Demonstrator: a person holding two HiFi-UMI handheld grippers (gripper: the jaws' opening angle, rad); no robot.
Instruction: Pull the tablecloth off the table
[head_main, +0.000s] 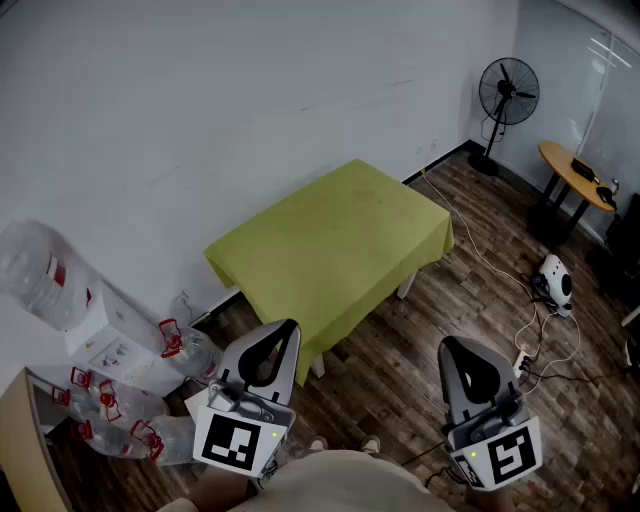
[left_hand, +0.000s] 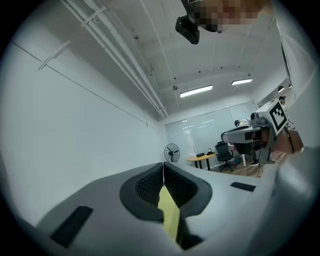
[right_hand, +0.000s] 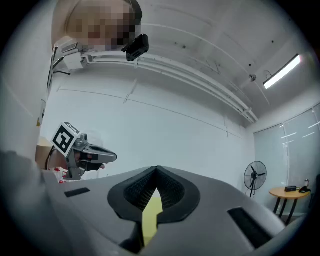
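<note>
Yellow-green tablecloth (head_main: 335, 245): one piece, spread flat over the whole tabletop, which is hidden beneath it. It hangs over every edge we can see. At the corner nearest us its hem drops lowest. One far edge runs close along the white wall. White table legs (head_main: 406, 287) show below the hem on the right side. We see no lifted fold or bunching anywhere on the cloth.

Left hand-held gripper (head_main: 283, 328): held level and close to our body, well apart from the near corner. Its own view shows the jaws together at the tips, with nothing between them.

Right hand-held gripper (head_main: 455, 346): likewise level and near us, over the wooden floor (head_main: 420, 340), well apart from the cloth. Its jaws are together and empty. A yellow sliver shows through the slot below each pair of tips. We take it for the cloth seen beyond, not for anything gripped.

Progress, as we judge it: nothing done yet. The cloth is untouched and fully on the table. We have yet to approach the near edge, open the jaws, close on the hanging hem and draw the cloth clear.
</note>
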